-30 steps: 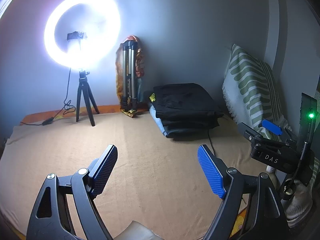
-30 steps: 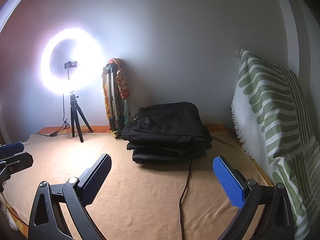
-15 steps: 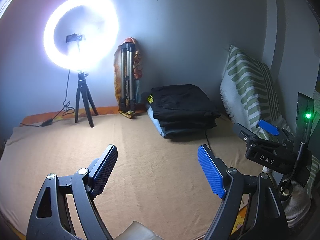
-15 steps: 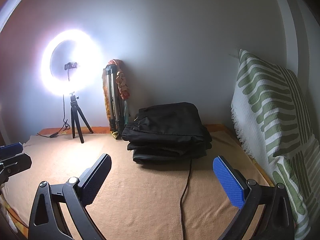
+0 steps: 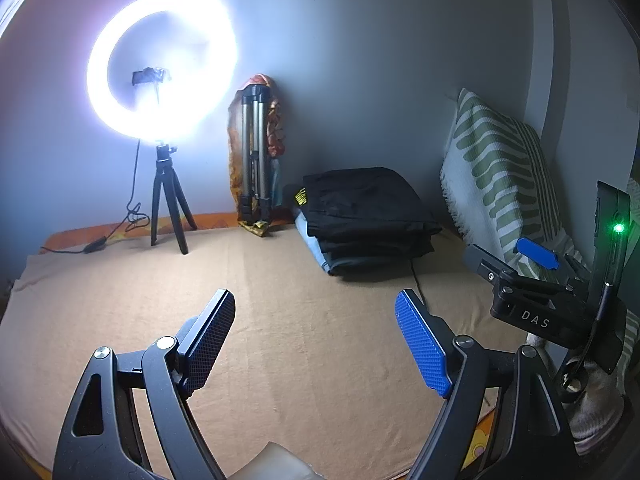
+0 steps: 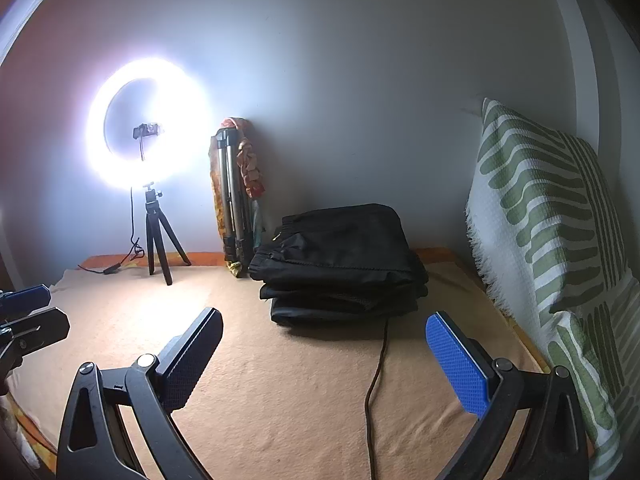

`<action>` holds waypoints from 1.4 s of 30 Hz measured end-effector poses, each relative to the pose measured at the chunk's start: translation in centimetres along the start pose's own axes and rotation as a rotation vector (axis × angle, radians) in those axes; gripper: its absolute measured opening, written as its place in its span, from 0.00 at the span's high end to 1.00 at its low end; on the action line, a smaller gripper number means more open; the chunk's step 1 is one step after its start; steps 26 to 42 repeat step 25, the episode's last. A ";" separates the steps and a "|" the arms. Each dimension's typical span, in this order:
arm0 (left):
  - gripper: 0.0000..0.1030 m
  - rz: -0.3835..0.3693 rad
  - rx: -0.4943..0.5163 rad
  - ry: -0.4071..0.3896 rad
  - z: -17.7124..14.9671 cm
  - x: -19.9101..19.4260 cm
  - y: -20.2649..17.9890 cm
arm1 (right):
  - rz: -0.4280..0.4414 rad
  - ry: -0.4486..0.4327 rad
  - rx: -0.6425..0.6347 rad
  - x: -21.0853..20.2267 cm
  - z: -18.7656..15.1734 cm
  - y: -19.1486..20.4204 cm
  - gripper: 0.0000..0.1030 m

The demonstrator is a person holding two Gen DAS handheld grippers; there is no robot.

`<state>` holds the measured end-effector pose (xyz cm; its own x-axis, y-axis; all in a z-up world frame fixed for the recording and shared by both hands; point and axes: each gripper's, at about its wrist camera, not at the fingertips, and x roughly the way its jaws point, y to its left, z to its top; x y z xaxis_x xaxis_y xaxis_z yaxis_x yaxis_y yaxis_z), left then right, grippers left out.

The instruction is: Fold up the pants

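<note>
A stack of folded dark pants (image 5: 368, 208) (image 6: 340, 256) rests at the back of the tan blanket (image 5: 300, 320) (image 6: 280, 380), near the wall; a blue garment shows at the stack's bottom in the left wrist view. My left gripper (image 5: 316, 332) hovers open over bare blanket, well short of the stack, nothing between its blue pads. My right gripper (image 6: 324, 352) is also open and empty, in front of the stack. The right gripper's body (image 5: 540, 304) appears at the right of the left wrist view, and the left gripper's fingers (image 6: 28, 312) at the left edge of the right wrist view.
A lit ring light on a small tripod (image 5: 160, 80) (image 6: 148, 124) stands at the back left, its cable trailing. A folded tripod (image 5: 254, 160) (image 6: 232, 200) leans on the wall. A green striped pillow (image 5: 504, 184) (image 6: 552, 248) lines the right. A dark cable (image 6: 376, 380) crosses the blanket.
</note>
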<state>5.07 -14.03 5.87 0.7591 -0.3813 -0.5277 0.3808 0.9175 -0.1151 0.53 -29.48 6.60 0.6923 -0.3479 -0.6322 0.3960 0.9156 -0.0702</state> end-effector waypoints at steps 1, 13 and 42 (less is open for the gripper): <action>0.20 -0.001 0.001 0.001 0.0 0.0 0.0 | 0.001 0.000 0.001 0.0 0.0 0.0 0.00; 0.20 0.019 0.012 -0.011 -0.3 0.2 0.0 | 0.008 0.004 0.000 -0.1 -0.2 0.2 0.00; 0.20 0.033 0.004 0.002 -0.3 0.3 0.1 | 0.016 0.014 0.002 0.1 -0.5 0.4 0.00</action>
